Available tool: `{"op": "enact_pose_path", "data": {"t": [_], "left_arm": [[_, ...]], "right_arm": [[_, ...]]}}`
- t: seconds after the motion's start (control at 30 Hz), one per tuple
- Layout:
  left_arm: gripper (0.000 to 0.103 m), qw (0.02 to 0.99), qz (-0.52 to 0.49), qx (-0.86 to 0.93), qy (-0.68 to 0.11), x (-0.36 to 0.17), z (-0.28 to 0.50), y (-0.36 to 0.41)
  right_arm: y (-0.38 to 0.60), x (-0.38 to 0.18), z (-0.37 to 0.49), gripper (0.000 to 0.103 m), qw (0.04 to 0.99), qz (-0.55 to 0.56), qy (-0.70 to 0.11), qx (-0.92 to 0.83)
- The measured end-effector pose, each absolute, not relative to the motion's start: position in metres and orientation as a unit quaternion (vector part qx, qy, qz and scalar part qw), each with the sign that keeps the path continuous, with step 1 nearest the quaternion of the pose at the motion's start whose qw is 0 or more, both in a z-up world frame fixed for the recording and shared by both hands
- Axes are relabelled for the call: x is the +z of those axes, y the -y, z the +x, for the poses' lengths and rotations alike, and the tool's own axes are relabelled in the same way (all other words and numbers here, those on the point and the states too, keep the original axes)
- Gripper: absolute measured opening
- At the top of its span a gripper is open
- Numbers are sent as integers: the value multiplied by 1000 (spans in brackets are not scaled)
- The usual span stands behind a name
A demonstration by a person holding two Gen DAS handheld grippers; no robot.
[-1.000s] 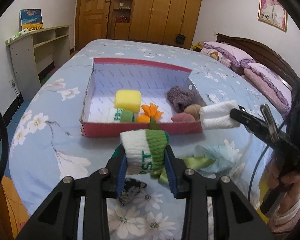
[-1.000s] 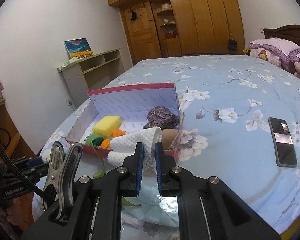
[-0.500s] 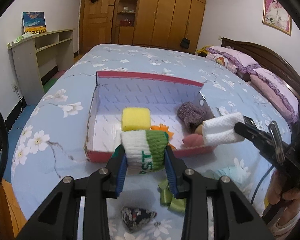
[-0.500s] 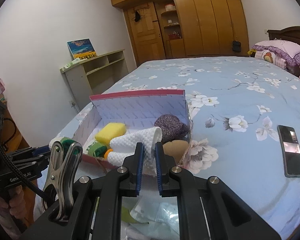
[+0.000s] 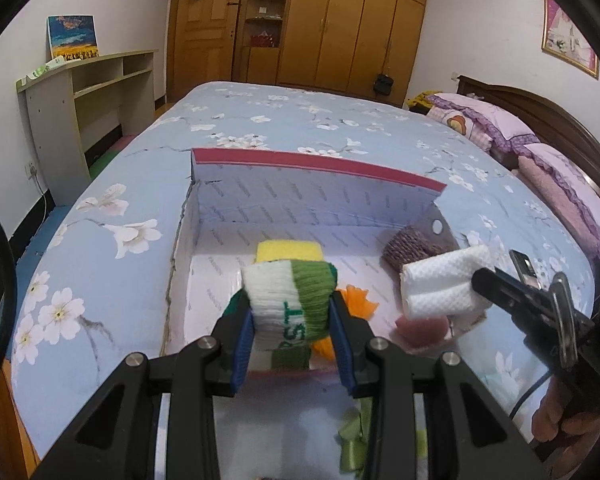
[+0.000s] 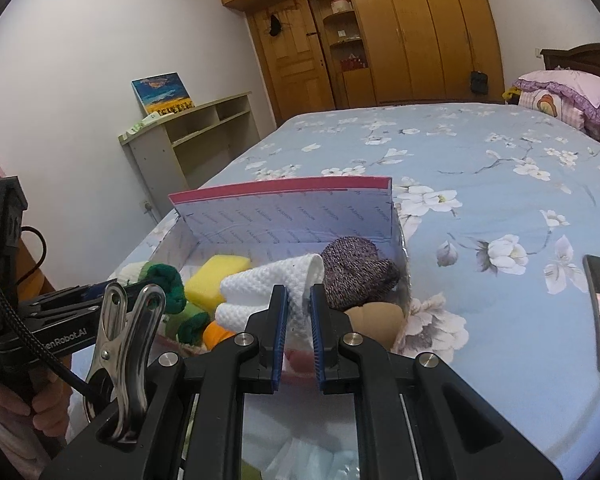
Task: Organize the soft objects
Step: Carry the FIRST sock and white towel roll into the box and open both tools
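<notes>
Knitted white-and-green sock roll (image 5: 288,300) sits pinched between the left gripper (image 5: 292,344) fingers, hanging over the near edge of the pink-rimmed box (image 5: 316,162) on the bed (image 5: 340,120). The right gripper (image 6: 299,332) is clamped narrow on a rolled white towel (image 6: 268,284), also above the box. The yellow sponge (image 6: 216,274) and purple knit (image 6: 356,272) are already inside. Best bet: lower each roll into a free patch of floor before letting go, though the open spots are probably hidden behind the rolls.

White-and-green knitted sock roll (image 5: 290,300); plain white waffle-weave cloth (image 6: 268,290); yellow sponge block (image 6: 216,276); red-rimmed cardboard box (image 5: 316,162); floral pale-blue bedsheet (image 6: 480,184).
</notes>
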State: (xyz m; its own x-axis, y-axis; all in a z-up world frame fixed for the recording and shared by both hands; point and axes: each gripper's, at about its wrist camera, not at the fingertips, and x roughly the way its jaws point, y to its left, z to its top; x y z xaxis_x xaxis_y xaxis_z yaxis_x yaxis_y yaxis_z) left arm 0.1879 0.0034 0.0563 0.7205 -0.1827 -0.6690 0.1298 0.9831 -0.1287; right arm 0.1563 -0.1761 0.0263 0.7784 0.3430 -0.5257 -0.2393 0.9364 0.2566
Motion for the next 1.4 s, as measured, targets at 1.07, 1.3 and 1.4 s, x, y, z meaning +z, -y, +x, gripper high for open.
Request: {"op": "enact_pose_path", "data": {"t": [1.07, 1.3, 1.4], "left_arm": [[56, 926, -8, -68, -372, 28, 208, 7], [56, 926, -10, -71, -372, 34, 199, 6], [56, 925, -12, -71, -372, 36, 194, 5]], "right_arm": [[161, -15, 191, 32, 926, 87, -327, 165], [163, -12, 185, 39, 929, 95, -322, 156], [166, -10, 184, 39, 930, 100, -321, 149]]}}
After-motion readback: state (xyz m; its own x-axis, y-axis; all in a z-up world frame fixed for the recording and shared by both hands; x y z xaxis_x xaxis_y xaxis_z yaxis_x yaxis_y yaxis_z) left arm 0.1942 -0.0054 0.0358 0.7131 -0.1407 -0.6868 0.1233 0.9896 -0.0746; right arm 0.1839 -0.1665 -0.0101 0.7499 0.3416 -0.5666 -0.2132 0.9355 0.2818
